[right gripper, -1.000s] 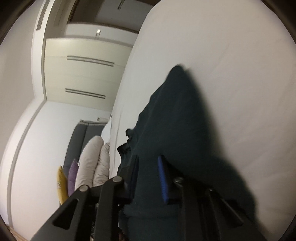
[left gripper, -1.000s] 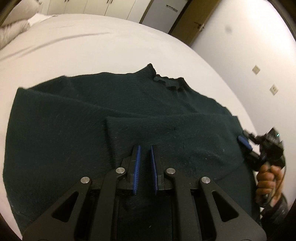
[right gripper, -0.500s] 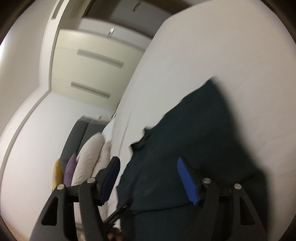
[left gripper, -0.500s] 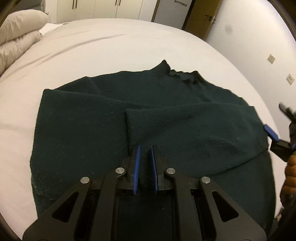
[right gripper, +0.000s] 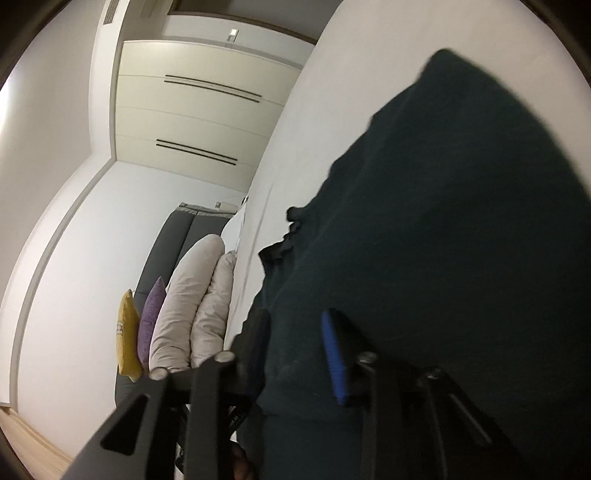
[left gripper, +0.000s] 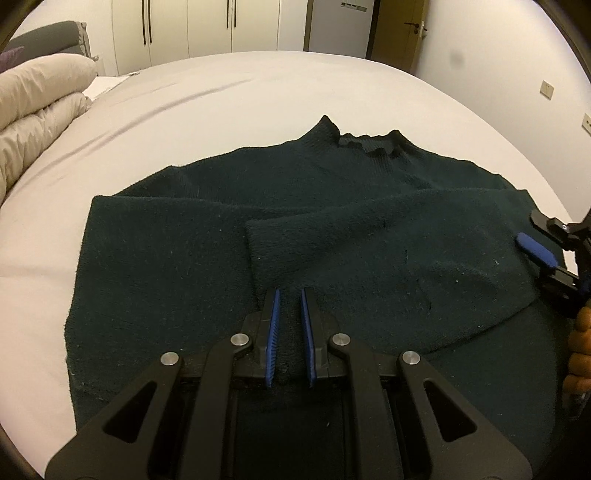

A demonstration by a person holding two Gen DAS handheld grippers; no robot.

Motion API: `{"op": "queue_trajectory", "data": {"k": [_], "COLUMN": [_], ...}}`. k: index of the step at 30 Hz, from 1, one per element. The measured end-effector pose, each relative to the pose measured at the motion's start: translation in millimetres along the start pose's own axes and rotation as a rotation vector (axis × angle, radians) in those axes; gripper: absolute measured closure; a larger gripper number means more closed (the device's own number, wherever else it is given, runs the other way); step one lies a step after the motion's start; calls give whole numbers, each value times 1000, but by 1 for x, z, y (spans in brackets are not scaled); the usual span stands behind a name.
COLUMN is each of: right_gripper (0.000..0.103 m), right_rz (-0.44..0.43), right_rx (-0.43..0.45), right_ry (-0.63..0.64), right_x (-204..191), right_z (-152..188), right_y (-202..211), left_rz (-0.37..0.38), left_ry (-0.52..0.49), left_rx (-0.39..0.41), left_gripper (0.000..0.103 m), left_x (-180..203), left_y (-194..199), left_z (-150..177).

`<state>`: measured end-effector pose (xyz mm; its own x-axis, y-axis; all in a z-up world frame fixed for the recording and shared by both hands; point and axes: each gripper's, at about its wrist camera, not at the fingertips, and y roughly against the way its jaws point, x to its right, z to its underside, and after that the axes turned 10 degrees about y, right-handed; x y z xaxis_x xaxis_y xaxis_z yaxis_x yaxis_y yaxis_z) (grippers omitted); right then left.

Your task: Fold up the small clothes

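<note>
**Sweater half folded on the bed, both grippers at its near hem**

Sweater [left gripper: 184, 266] of dark green knit lies flat on the white bed [left gripper: 258, 96], collar away from the person, and one sleeve [left gripper: 332, 236] is already laid across the chest, so I judge the folding to be partly done; the left gripper [left gripper: 289, 332] comes down steeply on the near edge, its blue pads [left gripper: 272, 332] drawn narrow with a ridge of knit pinched between them, probably to hold the hem for the next fold; the right gripper [right gripper: 295, 354] is at the sweater's right side, held by a hand [left gripper: 580, 350] seen at the edge of the left view; its jaws have just been closing, with the cloth between them, and the fabric fills the gap from pad to pad, so it seems to grip the edge, though the far pad is too dark to be sure; two corners held together would let the hem be lifted evenly; pillows [right gripper: 192, 306] stand at the headboard, and a wardrobe [left gripper: 192, 29] closes the far wall; the yellow cushion [right gripper: 125, 336] carries some small mark, too small to read; no other label or writing can be read
</note>
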<state>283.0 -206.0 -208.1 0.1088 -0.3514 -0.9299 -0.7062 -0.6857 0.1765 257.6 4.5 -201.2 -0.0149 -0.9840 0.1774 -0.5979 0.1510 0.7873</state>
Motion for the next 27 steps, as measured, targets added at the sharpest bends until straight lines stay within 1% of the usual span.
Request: {"op": "queue_trajectory", "data": {"k": [8,9,10,11,12,13,14,15,16,17,18,19,21,22,24,27], "right_gripper": [75,74,69,60,54,43,35,31,28,26,25,23,23,23,23,22], "right_rz": [63,86,105,128,160,182,211,239,259,286,322,331,345,354,380,437], "right_rx": [61,63,63,63,67,70,73,78,82,85,90,92,106,114,129,151], "right_ry": [-42,-40,-32,-16,13,32,59,97,140,175,206,219,243,257,297,421], "right_x": [11,10,7,3,-6,-12,-20,-30,-40,-48,-57,-61,-72,-77,-90,-120], "right_z": [5,6,7,10,14,17,23,30,39,46,59,66,85,95,111,135], "right_y": [36,42,46,55,65,70,78,88,97,106,117,124,142,149,161,171], "left_rz": [22,23,25,28,39,51,59,63,51,29,32,35,18,21,30,20], "left_ry": [23,23,24,28,37,47,55,60,57,52,50,47,37,36,38,39], "left_rx": [-6,-4,-4,-5,-4,-5,-5,-5,-4,-7,-3,3,1,9,42,70], "left_gripper": [91,91,91,91,91,91,91,91,91,88,88,87,87,87,87,87], "left_x": [-7,-7,-7,-8,-10,-13,-14,-16,-17,-18,-19,-20,-22,-23,-27,-34], "left_y": [2,3,3,4,7,9,12,17,22,27,36,45,66,78,108,140], "left_z": [0,0,1,0,1,1,2,4,8,12,18,23,37,46,67,101]}}
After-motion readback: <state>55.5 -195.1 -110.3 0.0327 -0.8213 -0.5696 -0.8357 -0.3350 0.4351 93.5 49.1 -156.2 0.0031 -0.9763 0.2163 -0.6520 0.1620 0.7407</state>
